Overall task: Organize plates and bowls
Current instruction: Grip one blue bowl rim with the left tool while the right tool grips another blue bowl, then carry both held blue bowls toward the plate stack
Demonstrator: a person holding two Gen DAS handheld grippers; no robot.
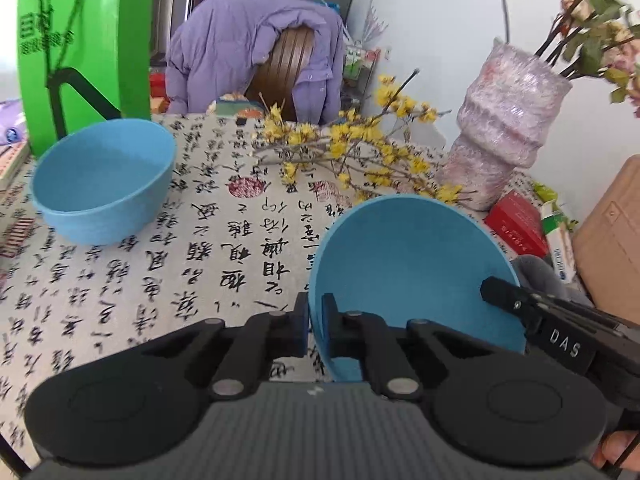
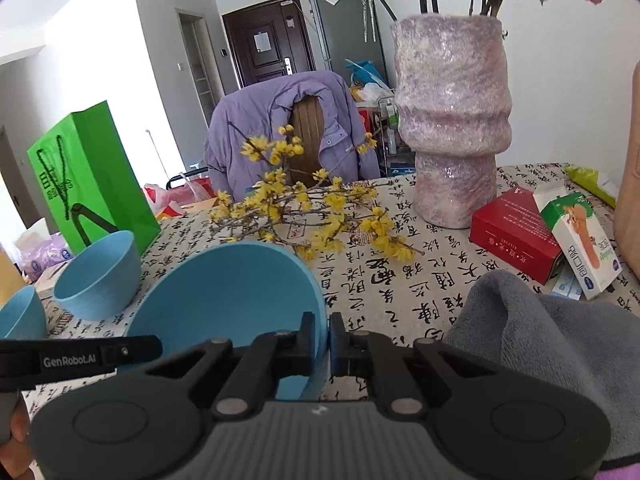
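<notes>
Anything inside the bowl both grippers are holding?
The held bowl looks empty: plain blue interior in the left wrist view. The left gripper and right gripper pinch its rim on opposite sides; the lowest part of the interior is hidden behind them.

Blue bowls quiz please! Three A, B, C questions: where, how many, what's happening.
1. Where does the yellow flower branch lie? A in a bowl; B on the tablecloth beside the vase; C on the chair.
2. How many blue bowls does the right wrist view show? A one; B three; C five.
3. What is the held bowl doing? A lying upside down; B holding soup; C tilting, gripped at its rim.
Answers: B, it lies on the cloth by the vase; B, held bowl, bowl by the green bag, bowl at the edge; C, left gripper and right gripper pinch its rim.
</notes>
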